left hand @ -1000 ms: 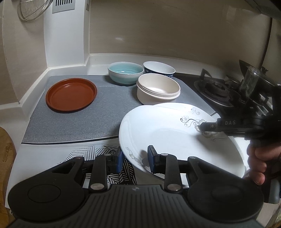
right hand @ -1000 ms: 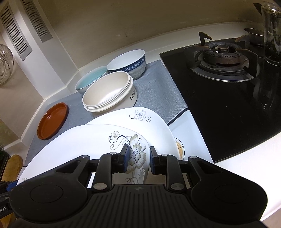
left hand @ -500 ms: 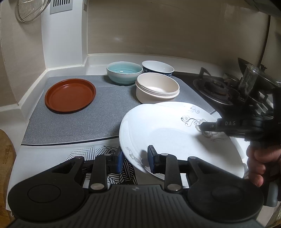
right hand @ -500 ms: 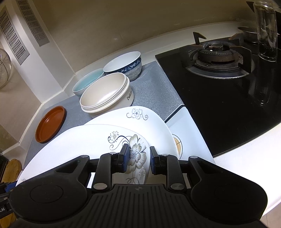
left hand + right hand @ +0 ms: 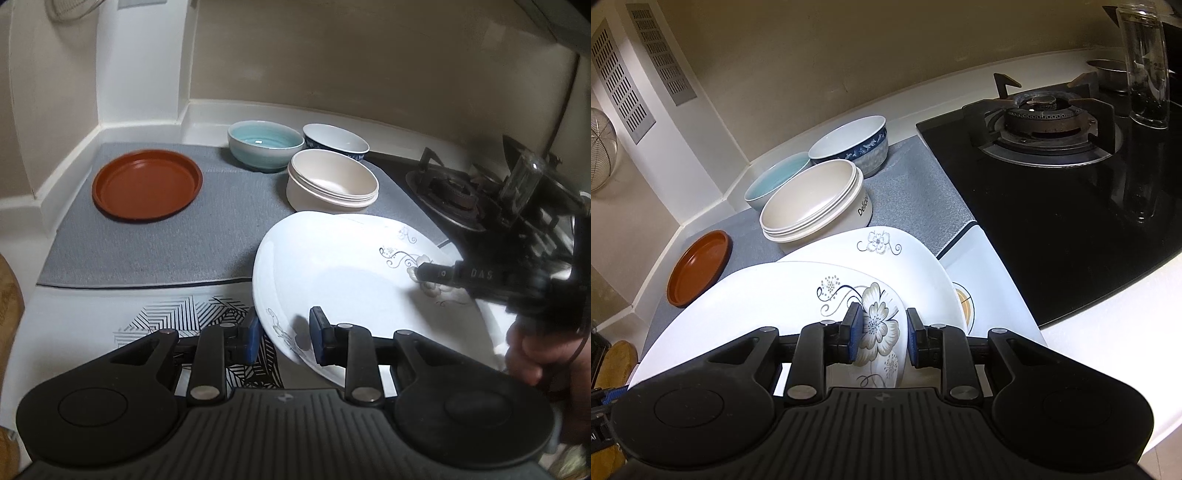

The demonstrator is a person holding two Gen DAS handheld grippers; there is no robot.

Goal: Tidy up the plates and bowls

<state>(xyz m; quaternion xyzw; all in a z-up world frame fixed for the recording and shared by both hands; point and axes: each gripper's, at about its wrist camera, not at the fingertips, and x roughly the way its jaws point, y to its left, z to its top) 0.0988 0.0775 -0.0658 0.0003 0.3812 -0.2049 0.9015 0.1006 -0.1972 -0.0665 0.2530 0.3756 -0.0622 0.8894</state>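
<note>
Plate [image 5: 343, 273], white and flowered, is gripped at opposite rims by left tool [image 5: 282, 334] and right tool [image 5: 882, 332], tilted above a second plate [image 5: 912, 254] on the desk [image 5: 1108, 325], near the bowls [image 5: 332, 181].

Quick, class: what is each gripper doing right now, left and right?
Left gripper: shut on the near rim of the large white floral ceramic plate.
Right gripper: shut on the same plate's opposite rim, over the flower print.
</note>
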